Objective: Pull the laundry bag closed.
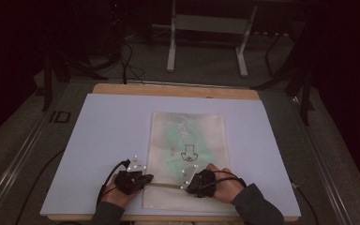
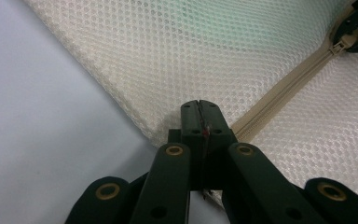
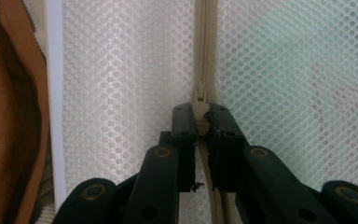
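Mesh pouch (image 1: 187, 154) flat on the desk (image 1: 98, 140), left tool (image 2: 199, 112) pinching its corner edge, right tool (image 3: 200, 122) clamped on the zipper pull (image 3: 200, 98); zipper (image 2: 279, 95) between them apparently closed, opening not yet begun.

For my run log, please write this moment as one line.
left gripper: shut on mesh bag edge | right gripper: shut on zipper pull | bag flat on table

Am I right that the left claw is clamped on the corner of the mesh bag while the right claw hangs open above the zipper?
Not quite: the right claw is not open; the right gripper view shows it shut on the zipper pull. The left claw is indeed clamped on the corner of the mesh bag.
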A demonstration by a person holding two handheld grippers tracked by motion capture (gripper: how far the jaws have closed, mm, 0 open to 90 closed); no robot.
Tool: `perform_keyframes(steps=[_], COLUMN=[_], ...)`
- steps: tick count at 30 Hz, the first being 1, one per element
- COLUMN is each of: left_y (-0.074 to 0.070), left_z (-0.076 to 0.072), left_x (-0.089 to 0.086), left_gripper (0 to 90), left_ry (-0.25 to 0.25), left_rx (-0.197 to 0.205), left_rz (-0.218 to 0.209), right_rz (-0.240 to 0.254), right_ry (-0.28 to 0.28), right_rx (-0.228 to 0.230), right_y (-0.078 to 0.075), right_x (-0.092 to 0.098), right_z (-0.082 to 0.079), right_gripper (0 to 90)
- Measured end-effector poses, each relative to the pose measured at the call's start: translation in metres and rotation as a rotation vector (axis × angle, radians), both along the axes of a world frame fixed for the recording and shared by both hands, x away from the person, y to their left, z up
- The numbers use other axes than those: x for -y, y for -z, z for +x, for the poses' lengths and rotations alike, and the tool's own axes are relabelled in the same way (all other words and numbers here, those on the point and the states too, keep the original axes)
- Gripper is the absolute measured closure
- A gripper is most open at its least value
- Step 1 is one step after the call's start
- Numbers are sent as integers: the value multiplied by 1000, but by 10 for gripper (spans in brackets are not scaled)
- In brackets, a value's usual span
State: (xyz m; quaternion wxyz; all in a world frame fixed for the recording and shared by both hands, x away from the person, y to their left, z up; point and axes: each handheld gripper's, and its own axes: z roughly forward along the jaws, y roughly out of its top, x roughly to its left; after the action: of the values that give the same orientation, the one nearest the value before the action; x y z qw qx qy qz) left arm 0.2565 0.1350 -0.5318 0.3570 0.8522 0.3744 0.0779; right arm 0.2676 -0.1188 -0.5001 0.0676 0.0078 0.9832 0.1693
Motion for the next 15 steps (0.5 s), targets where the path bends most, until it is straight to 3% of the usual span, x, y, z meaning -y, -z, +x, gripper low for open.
perform_keyframes(steps=[15], left_y=[0], left_z=[0], left_x=[1], left_gripper=[894], left_ry=[-1], left_rx=[4], left_rz=[1], right_rz=[-13], right_ry=[3], right_rx=[-1], right_y=[-2], right_x=[9], right_z=[-1], right_gripper=[825])
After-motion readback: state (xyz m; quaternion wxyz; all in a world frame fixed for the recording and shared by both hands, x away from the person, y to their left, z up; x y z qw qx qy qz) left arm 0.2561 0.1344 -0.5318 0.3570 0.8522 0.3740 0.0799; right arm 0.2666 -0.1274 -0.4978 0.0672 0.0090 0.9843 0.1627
